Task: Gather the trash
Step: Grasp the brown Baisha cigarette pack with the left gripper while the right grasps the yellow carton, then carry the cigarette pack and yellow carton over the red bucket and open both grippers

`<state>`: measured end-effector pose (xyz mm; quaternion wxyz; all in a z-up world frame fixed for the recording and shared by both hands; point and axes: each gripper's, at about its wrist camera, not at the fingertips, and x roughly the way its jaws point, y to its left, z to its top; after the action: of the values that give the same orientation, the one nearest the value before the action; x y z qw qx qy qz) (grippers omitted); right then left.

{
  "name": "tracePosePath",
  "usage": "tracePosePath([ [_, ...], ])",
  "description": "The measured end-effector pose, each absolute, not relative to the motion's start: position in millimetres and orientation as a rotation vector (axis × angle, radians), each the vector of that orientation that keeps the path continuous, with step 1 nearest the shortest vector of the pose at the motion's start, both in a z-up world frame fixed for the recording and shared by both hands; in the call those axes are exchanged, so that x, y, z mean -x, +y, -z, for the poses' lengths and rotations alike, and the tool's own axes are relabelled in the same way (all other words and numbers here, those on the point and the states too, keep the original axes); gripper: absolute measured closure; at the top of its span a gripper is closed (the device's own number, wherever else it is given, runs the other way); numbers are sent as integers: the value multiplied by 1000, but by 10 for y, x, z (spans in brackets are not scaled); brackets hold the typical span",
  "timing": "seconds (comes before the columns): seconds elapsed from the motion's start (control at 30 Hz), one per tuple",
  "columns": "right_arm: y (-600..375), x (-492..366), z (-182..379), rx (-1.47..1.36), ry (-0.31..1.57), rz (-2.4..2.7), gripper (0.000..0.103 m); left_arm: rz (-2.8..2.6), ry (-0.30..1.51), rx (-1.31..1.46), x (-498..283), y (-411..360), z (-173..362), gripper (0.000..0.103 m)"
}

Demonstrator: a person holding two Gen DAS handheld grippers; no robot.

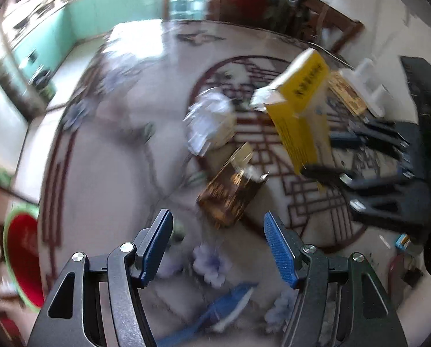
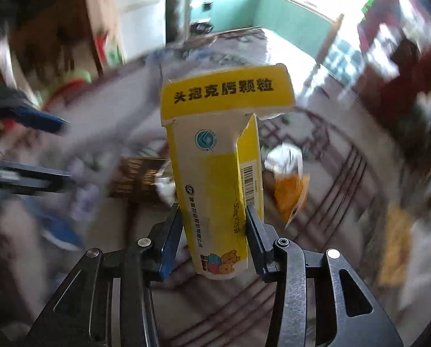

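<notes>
In the left wrist view, the left gripper (image 1: pixel 218 248) is open, its blue pads wide apart and nothing between them. Just ahead of it, on the patterned table (image 1: pixel 99 179), lies a brown-gold carton (image 1: pixel 232 193) with an open flap, and further ahead a crumpled white paper (image 1: pixel 209 121). To the right and above the table, the right gripper (image 1: pixel 325 173) carries the yellow medicine box (image 1: pixel 299 110) in the air, tilted. A red basin with green rim (image 1: pixel 23 257) stands far to the left, beyond the table edge; I judge it may be the place for the trash, but this is not sure.

In the right wrist view, the right gripper (image 2: pixel 212 217) is closed on the lower part of the yellow medicine box (image 2: pixel 215 167), one finger on each side wall, so the box stands upright and its torn top flap points away. The grip on the narrow sides probably keeps the light carton from slipping. This view shows the printed text and the barcode, and also an orange wrapper (image 2: pixel 290 193) ahead to the right, which the left view does not show clearly. The left gripper (image 2: pixel 24 121) appears at the far left, blurred. The basin is hardly readable here, while the left view shows it well.
</notes>
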<state>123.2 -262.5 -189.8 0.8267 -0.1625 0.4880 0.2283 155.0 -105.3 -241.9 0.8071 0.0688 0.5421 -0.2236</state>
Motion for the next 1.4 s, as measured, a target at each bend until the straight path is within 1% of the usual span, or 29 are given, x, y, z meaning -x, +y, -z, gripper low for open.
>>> tracePosePath([
  [0.1, -2833, -1089, 1856, 160, 1050, -469, 62, 556, 1157, -252, -1688, -1271, 2582, 38],
  [0.2, -3010, -1021, 1878, 15, 1049, -397, 62, 630, 1202, -308, -1830, -1437, 2797, 38],
  [0.33, -3116, -974, 1940, -111, 1069, -352, 61, 650, 1270, -341, -1959, -1532, 3039, 38],
  [0.4, -3133, -958, 1952, -143, 1071, -340, 61, 646, 1270, -327, -1969, -1526, 3076, 39],
  [0.43, -3125, -952, 1952, -154, 1072, -333, 61, 647, 1255, -320, -1953, -1526, 3070, 47],
  [0.47, -3111, -938, 1949, -163, 1074, -327, 61, 656, 1251, -308, -1936, -1526, 3070, 50],
  [0.5, -3108, -941, 1930, -173, 1076, -322, 61, 658, 1252, -298, -1925, -1525, 3062, 51],
  [0.57, -3093, -930, 1903, -194, 1078, -318, 61, 653, 1239, -279, -1890, -1517, 3013, 53],
  [0.77, -3007, -905, 1893, -292, 1095, -288, 61, 560, 1167, -155, -1765, -1279, 2673, 53],
  [1.03, -2789, -837, 1601, -233, 1070, -138, 60, 451, 1081, -73, -1521, -820, 2191, 53],
  [1.4, -2420, -711, 1406, -186, 1032, -125, 60, 428, 1051, -34, -1184, -295, 1973, 52],
])
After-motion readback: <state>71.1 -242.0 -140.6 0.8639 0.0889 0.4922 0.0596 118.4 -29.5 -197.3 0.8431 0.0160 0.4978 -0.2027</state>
